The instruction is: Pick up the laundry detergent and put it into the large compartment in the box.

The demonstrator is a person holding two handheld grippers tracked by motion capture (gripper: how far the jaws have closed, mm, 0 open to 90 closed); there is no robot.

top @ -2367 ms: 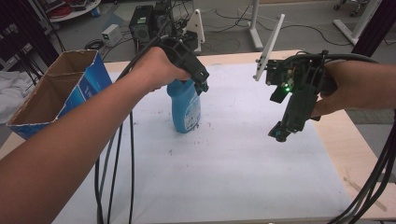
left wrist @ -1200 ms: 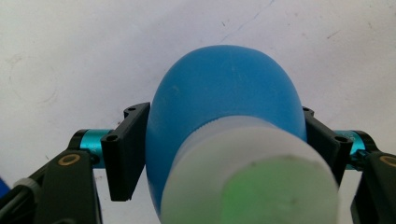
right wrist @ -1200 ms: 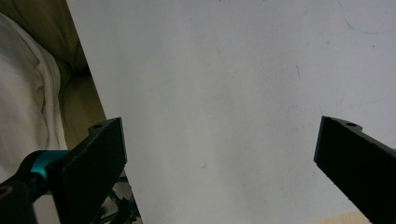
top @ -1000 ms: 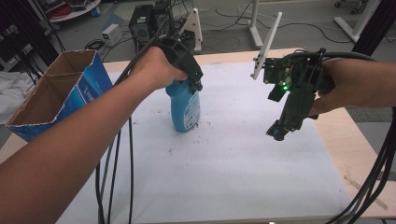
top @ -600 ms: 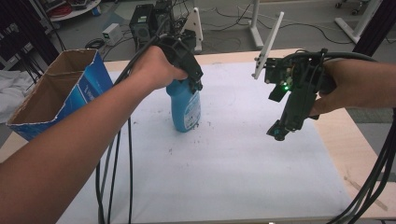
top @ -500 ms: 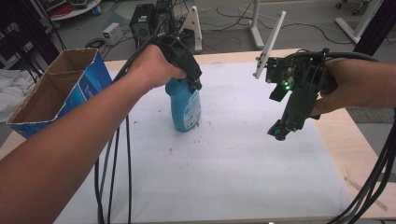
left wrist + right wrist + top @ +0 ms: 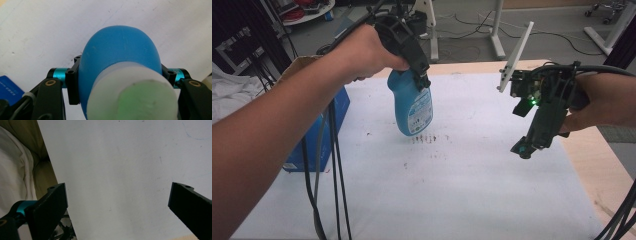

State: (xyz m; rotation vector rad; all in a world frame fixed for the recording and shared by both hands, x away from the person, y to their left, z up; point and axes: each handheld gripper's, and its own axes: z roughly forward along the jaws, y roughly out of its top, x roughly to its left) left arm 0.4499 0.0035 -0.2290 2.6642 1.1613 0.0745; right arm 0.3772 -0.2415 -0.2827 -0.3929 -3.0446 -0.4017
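Above the white mat (image 7: pixel 472 190), my left gripper (image 7: pixel 414 75) clenches the blue bottle (image 7: pixel 412 107) by its neck, base toward 6 o'clock. At 9 o'clock stands a cardboard box (image 7: pixel 332 107); my right gripper (image 7: pixel 524 147) hangs released

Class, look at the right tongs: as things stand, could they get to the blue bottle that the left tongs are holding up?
Probably yes. The right tongs hang open with nothing between them, and bare white table cover lies between them and the blue bottle. The left tongs grip its neck, leaving its body free.

I see a smooth blue plastic bottle (image 7: pixel 413 104), matt white cloth on the wooden table (image 7: pixel 582 155), and a cardboard box (image 7: pixel 319 107) left of centre.
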